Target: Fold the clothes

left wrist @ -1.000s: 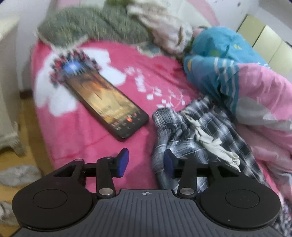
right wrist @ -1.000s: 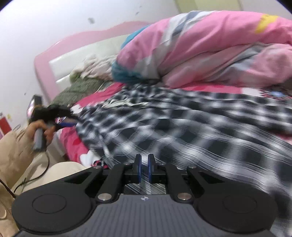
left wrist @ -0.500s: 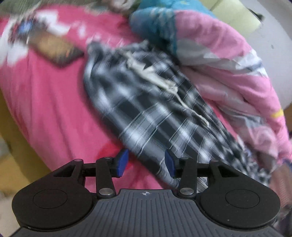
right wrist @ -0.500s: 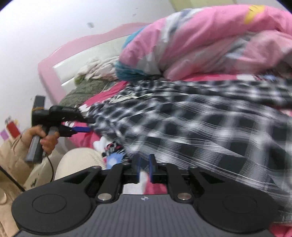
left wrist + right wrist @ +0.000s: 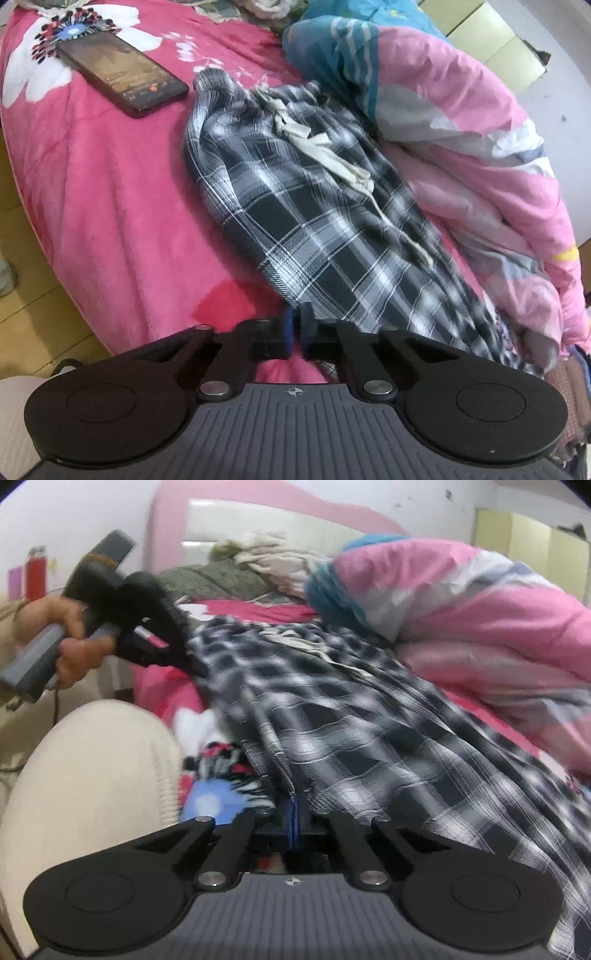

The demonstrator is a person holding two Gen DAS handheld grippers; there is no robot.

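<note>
Black-and-white plaid trousers [image 5: 314,206] with a cream drawstring [image 5: 325,155] lie lengthwise on the pink bed, waistband at the far end. My left gripper [image 5: 296,328] is shut on the near side edge of the plaid cloth. In the right wrist view the plaid trousers [image 5: 369,716] stretch away from my right gripper [image 5: 294,819], which is shut on a seam edge. The left gripper [image 5: 192,664] also shows there at the trousers' far left edge, held by a hand.
A black phone [image 5: 122,77] lies on the pink blanket [image 5: 110,206] left of the trousers. A pink, white and blue quilt [image 5: 461,122] is heaped along the right. Grey and cream clothes [image 5: 236,572] sit by the headboard. The bed edge and wooden floor [image 5: 22,295] are at left.
My left gripper has swung from near the phone to the trousers' side edge and shut on it. The right gripper has stayed shut on the cloth while its view turned toward the headboard.
</note>
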